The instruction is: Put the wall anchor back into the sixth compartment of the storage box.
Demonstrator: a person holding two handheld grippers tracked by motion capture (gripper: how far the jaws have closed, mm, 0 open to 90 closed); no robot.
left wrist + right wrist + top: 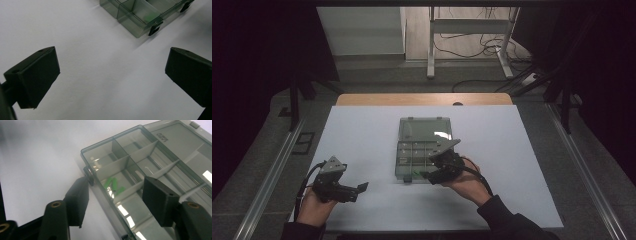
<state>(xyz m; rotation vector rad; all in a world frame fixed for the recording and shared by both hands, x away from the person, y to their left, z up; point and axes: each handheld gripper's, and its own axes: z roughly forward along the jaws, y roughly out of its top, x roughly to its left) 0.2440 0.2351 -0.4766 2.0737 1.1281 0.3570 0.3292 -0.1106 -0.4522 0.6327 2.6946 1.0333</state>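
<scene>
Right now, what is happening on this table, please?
A person holds tongs in each hand at a white table. The right tongs are over the front edge of an open, clear compartment box, jaws apart, one outside the wall and one above the compartments. Small green pieces lie in the compartment between them, not gripped. The left tongs rest open over bare table, away from the box.
</scene>
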